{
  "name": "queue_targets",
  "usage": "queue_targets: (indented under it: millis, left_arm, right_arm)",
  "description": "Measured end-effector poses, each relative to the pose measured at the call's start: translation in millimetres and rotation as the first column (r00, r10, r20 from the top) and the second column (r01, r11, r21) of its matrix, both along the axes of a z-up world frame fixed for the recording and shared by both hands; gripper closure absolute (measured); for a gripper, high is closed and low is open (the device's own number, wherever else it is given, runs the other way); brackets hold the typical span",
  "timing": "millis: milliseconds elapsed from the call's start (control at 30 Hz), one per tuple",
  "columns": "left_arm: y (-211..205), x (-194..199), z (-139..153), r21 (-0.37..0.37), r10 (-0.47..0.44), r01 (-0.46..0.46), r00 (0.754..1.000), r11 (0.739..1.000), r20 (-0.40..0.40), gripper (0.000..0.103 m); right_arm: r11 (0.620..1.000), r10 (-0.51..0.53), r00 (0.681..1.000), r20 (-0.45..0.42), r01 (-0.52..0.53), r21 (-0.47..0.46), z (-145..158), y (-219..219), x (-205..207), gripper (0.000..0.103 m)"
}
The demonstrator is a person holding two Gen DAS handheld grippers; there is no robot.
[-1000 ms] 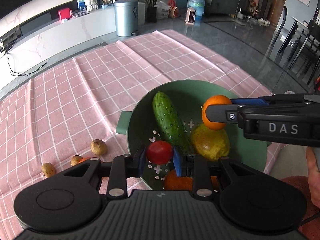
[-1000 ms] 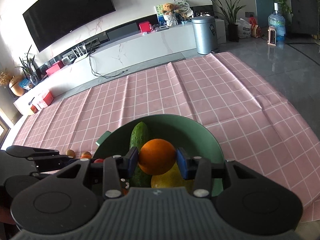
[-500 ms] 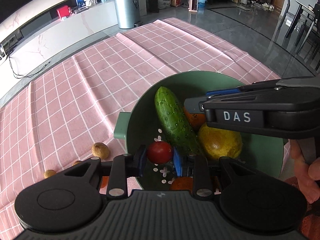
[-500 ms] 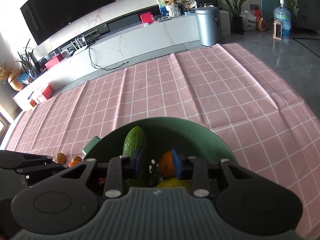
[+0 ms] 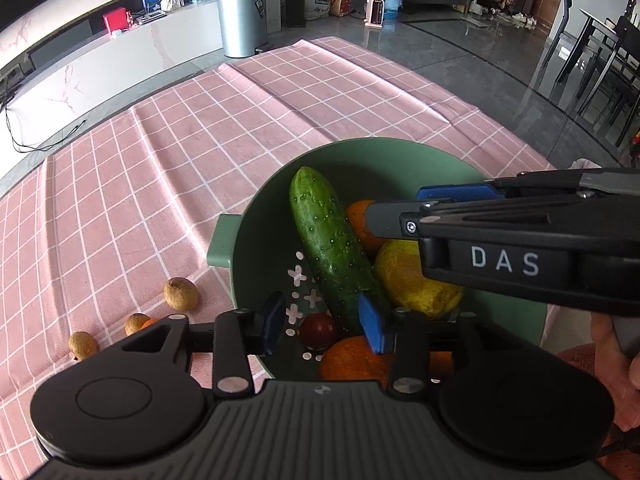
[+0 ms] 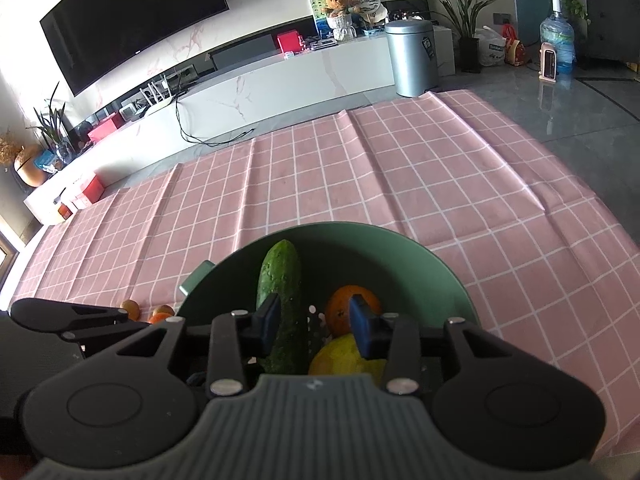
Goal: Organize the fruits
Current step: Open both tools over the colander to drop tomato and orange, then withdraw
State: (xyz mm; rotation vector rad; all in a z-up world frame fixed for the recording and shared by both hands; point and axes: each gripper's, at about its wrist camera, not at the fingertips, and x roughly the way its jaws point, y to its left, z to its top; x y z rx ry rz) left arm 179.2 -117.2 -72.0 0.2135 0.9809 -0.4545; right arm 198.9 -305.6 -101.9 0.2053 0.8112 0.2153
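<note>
Three small brown fruits (image 5: pixel 181 293) are lying on the pink checked cloth (image 5: pixel 168 168), just left of the green bowl (image 5: pixel 256 248), with a bit of an orange one (image 5: pixel 149 322) showing beside them. The bowl is sitting on the cloth near its close edge, with a handle (image 5: pixel 223 240) sticking out on its left side.

The left gripper (image 5: pixel 322 322) is hovering over the bowl's near-left part, its blue pads spread apart and holding nothing. A small dark red tomato (image 5: pixel 318 330) is lying on the perforated bowl floor between and below them. A cucumber (image 5: pixel 334 250) is leaning along the bowl from near centre up toward the far rim. An orange (image 5: pixel 354 360) is resting at the near edge of the bowl, partly hidden by the gripper body.

Right of the cucumber, a second orange (image 6: pixel 346 312) is sitting deep in the bowl, touching a yellow pear-like fruit (image 5: pixel 412 276) in front of it. The right gripper (image 6: pixel 314 324) is reaching over the bowl from the right, its pads spread and empty, one by the cucumber, the other over the second orange.
</note>
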Motion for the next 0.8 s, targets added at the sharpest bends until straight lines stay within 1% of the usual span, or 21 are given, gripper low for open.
queue_targets:
  millis: [67,133,200,233,267,367,500,567,600,700,800]
  left_arm:
    - [2,-4,6,-0.007,0.004,-0.004,1.0,1.0,0.018,0.045]
    - [5,-8,13,-0.028,0.004,-0.003,1.0,1.0,0.031,0.044]
    - [12,-13,22,-0.048,0.013,-0.011,0.999,0.999,0.048,0.044]
    - [16,-16,25,-0.05,0.025,-0.022,0.998,0.998,0.057,0.044]
    - [20,-18,29,-0.051,0.043,-0.039,0.997,0.998,0.067,0.044]
    - [37,-24,38,-0.073,0.105,-0.099,0.991,0.992,0.085,0.043]
    - [62,-33,49,-0.091,0.173,-0.163,0.979,0.982,0.112,0.043]
    - [74,-36,54,-0.099,0.204,-0.192,0.971,0.976,0.123,0.043]
    - [80,-38,56,-0.104,0.218,-0.206,0.968,0.973,0.128,0.043]
    - [98,-42,62,-0.116,0.253,-0.238,0.958,0.964,0.135,0.042]
    - [114,-47,63,-0.122,0.28,-0.265,0.95,0.957,0.139,0.042]
  right_arm:
    - [1.0,-0.005,1.0,0.012,0.005,-0.007,5,1,-5,0.067]
    - [1.0,-0.013,0.999,0.029,0.013,-0.009,11,2,-10,0.067]
    - [1.0,-0.03,0.998,0.049,0.03,-0.007,17,3,-18,0.062]
    - [0.999,-0.04,0.997,0.06,0.04,-0.005,20,3,-21,0.058]
    - [0.999,-0.051,0.996,0.072,0.052,-0.002,23,4,-26,0.054]
    - [0.997,-0.077,0.992,0.096,0.077,0.005,29,7,-37,0.047]
    - [0.995,-0.096,0.988,0.123,0.095,0.02,34,20,-53,0.043]
    - [0.995,-0.1,0.987,0.129,0.095,0.039,35,27,-61,0.035]
    - [0.995,-0.1,0.986,0.133,0.095,0.043,34,32,-65,0.033]
    - [0.996,-0.089,0.987,0.136,0.087,0.019,32,50,-74,0.027]
    - [0.998,-0.067,0.988,0.137,0.069,-0.009,28,66,-83,0.026]
